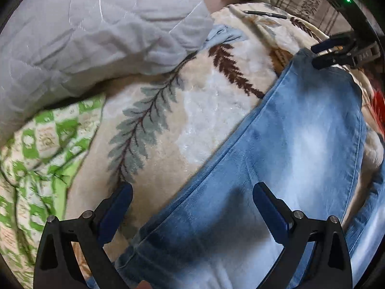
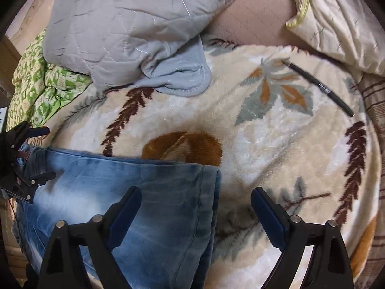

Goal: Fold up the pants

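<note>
Light blue washed jeans [image 1: 300,144] lie flat on a cream blanket with a leaf print [image 1: 192,110]. My left gripper [image 1: 192,190] is open and empty, hovering over one edge of the jeans near their wide end. My right gripper [image 2: 196,195] is open and empty above the jeans' hem end [image 2: 168,192], its left finger over denim, its right finger over the blanket [image 2: 276,144]. The right gripper shows in the left wrist view [image 1: 322,55] at the far end of the jeans. The left gripper shows in the right wrist view [image 2: 41,154] at the jeans' other end.
A grey quilted cover [image 1: 96,29] [image 2: 134,24] is heaped at the back. A green and white patterned cloth [image 1: 41,149] [image 2: 43,84] lies at the left. A black pen [image 2: 322,89] [image 1: 264,14] lies on the blanket. A cream pillow [image 2: 336,24] is at the back right.
</note>
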The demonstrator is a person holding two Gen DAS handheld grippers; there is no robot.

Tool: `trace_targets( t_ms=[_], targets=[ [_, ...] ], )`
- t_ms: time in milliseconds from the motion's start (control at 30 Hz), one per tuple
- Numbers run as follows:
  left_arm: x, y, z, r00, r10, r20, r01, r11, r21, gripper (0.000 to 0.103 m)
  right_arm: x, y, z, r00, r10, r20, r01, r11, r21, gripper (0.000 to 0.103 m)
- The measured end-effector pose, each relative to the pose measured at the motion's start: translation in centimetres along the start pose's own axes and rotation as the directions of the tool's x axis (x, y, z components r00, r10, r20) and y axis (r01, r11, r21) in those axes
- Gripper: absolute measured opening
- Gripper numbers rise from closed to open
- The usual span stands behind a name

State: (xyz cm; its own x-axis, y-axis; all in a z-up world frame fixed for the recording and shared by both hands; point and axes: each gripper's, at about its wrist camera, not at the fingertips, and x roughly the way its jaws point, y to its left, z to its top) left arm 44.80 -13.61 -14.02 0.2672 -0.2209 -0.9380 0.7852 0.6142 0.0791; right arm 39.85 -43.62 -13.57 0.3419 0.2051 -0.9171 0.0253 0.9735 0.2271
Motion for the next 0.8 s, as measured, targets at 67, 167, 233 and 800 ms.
trace_targets(
  t_ms=[67,167,233,800],
  targets=[
    [0.3,-0.2,-0.1,1.0,-0.029,-0.004,0.029,1.0,0.005,0.097,0.5,0.2,0.0,1.0,0.027,-0.01,-0.027,1.0,-0.008,0.076],
    [1.2,-1.0,-0.4,0.997,-0.058,-0.046,0.059,0.998,0.033,0.07,1.1,1.3,-0.2,0.999,0.035,-0.02,-0.036,0.998,-0.054,0.053],
    [1.3,-1.6,-0.4,0.997,-0.062,-0.049,0.065,0.997,0.05,0.046,1.2,1.8,-0.2,1.0,0.021,-0.01,-0.022,0.997,-0.077,0.029],
    [-11.5,-6.5,-4.1,0.984,0.072,0.166,-0.084,0.994,0.065,0.008,-12.9,6.6,-6.0,0.971,-0.037,0.235,0.097,0.964,-0.247,0.003]
  ],
)
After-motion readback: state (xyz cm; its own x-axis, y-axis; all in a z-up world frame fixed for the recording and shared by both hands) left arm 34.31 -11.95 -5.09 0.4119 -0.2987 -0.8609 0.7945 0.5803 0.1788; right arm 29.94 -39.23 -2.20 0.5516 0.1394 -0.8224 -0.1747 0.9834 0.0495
